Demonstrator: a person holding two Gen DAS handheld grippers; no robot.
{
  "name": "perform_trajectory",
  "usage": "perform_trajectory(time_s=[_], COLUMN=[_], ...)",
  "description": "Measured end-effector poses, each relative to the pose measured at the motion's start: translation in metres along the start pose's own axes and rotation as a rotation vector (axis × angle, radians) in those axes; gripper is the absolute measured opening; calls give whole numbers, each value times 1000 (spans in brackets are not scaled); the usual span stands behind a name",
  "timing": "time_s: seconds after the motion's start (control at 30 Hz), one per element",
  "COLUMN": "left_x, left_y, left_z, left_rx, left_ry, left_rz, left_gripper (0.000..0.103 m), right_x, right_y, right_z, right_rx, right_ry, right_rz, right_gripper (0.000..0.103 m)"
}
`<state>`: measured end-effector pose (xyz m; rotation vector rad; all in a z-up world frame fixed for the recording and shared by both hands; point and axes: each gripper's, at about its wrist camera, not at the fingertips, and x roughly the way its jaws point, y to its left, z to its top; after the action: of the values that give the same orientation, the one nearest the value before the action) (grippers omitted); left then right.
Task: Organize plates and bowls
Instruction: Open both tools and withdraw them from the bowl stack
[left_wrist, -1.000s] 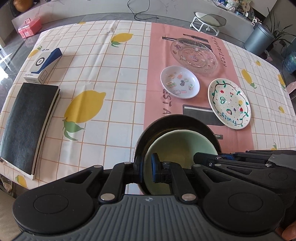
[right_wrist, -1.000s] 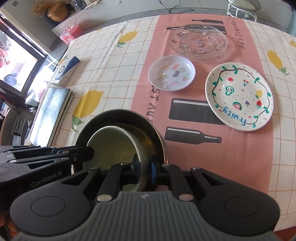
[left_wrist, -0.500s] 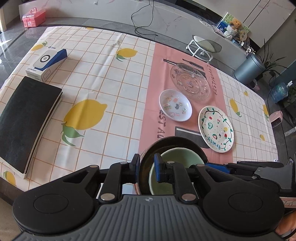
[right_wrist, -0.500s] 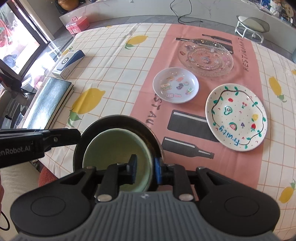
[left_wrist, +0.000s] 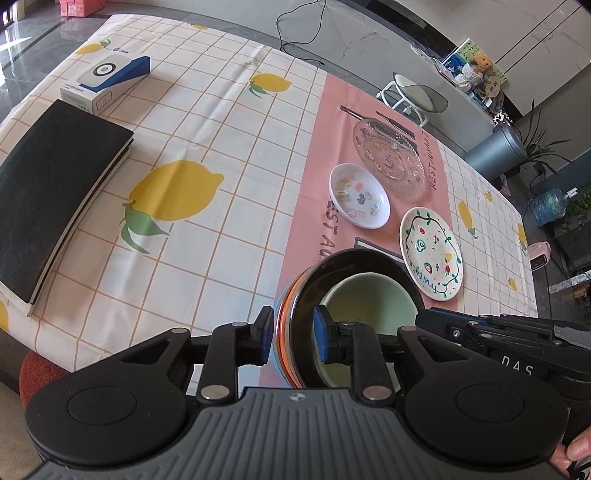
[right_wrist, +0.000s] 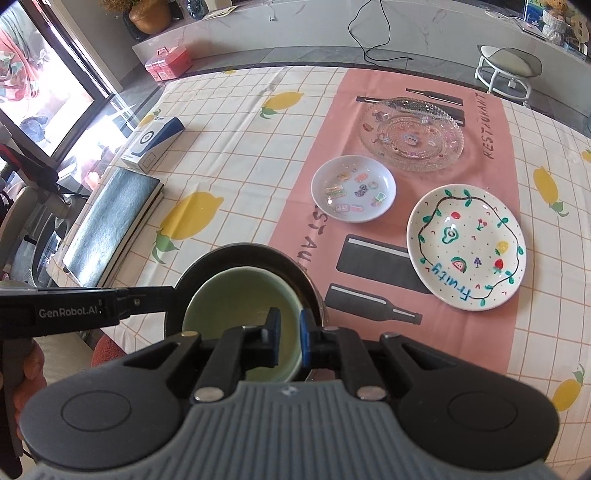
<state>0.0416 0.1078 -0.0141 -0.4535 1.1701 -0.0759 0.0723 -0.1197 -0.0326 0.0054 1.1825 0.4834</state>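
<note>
left wrist view: the left gripper (left_wrist: 293, 338) has its 2 fingers (left_wrist: 264, 341) straddling the wall of a round black bowl (left_wrist: 369, 260) with orange and blue bands outside; its jaws are opening and stand clear of that wall. a smooth pale green bowl (left_wrist: 369, 295) nests inside the black one. beyond, on the pink strip of the lemon-print cloth over the worktop (left_wrist: 229, 155), lie a small white dish (left_wrist: 359, 195) with stickers, a ridged clear glass plate (left_wrist: 388, 160) and a white hand-painted plate (left_wrist: 431, 253) lettered "fruity". a flat black book (left_wrist: 48, 192) and a white-and-blue box (left_wrist: 105, 83) sit at the left.

right wrist view: the right gripper (right_wrist: 287, 341) pinches the green bowl's (right_wrist: 236, 295) thin rim between its blue-padded fingers (right_wrist: 306, 341), closed on it. the black bowl (right_wrist: 221, 254) rings it. the left gripper (right_wrist: 147, 295) reaches in from the left. the sticker dish (right_wrist: 353, 188), glass plate (right_wrist: 412, 140) and painted plate (right_wrist: 467, 253) lie apart on the cloth.
</note>
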Motion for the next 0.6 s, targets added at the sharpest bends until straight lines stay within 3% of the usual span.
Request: perform_trajectory(time_s=[0.03,0.3,0.37,0.5,0.6], left_x=[1,1,-2,-14,-20], left_y=[1,6,8,7,3], left_z=[-2,-9,-10,-14,-19], left_rx=[-5,-36,-52,-65,-79], left_ry=[4,4,-14,-100,-152], left_rz=[-5,-34,-42,-61,-86], left_gripper=[26,26,30,43,45], right_x=[0,17,15,-9,-27], right_y=[0,-3,-2,-2,-6], right_z=[-1,-12,-15,-20,-26], right_rx=[-5,20,10,1,16], right_ry=[-4,23,4,-102,-195], right_rz=[3,25,30,66,75], right_gripper=[0,0,0,7,27])
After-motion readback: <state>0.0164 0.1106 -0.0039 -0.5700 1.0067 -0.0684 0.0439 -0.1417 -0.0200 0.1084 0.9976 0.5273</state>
